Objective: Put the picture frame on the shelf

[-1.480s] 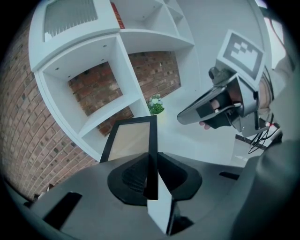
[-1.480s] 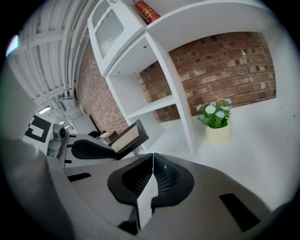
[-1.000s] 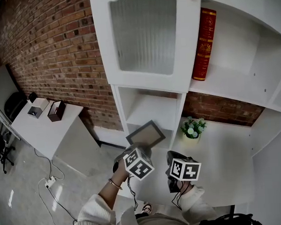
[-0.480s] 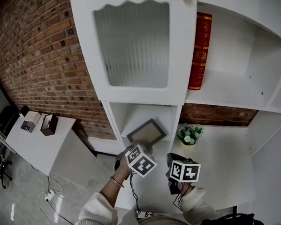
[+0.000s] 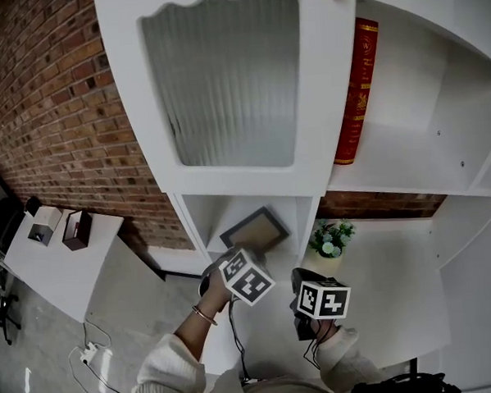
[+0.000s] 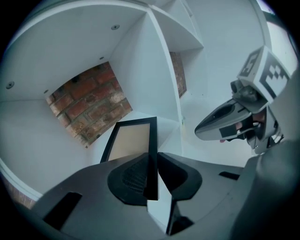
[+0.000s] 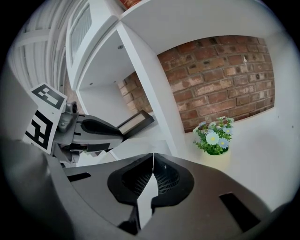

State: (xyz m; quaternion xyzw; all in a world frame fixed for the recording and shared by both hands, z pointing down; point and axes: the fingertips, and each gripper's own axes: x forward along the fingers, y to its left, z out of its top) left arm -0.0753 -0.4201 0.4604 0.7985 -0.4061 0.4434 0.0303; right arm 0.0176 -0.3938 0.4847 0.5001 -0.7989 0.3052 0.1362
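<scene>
A black picture frame (image 5: 255, 230) with a tan face is tilted at the mouth of the white shelf's lower left compartment (image 5: 199, 219). My left gripper (image 6: 152, 161) is shut on the frame's (image 6: 133, 140) right edge, and the frame reaches ahead into the compartment, whose back shows brick (image 6: 89, 110). In the right gripper view the frame (image 7: 137, 122) pokes out past the left gripper (image 7: 96, 129). My right gripper (image 7: 153, 158) is shut on nothing and hangs just right of the left one, in front of the divider (image 7: 154, 98). Its marker cube (image 5: 323, 298) shows in the head view.
A ribbed-glass cabinet door (image 5: 223, 78) hangs right above the compartment. A red book (image 5: 356, 87) stands on the upper right shelf. A small potted plant (image 5: 330, 239) sits on the white surface to the right. A white table (image 5: 44, 260) with two boxes stands at lower left.
The left gripper has carried the frame a little forward and up, closer to the lower compartment. The head has moved nearer to the shelf. The right gripper has stayed in place.
</scene>
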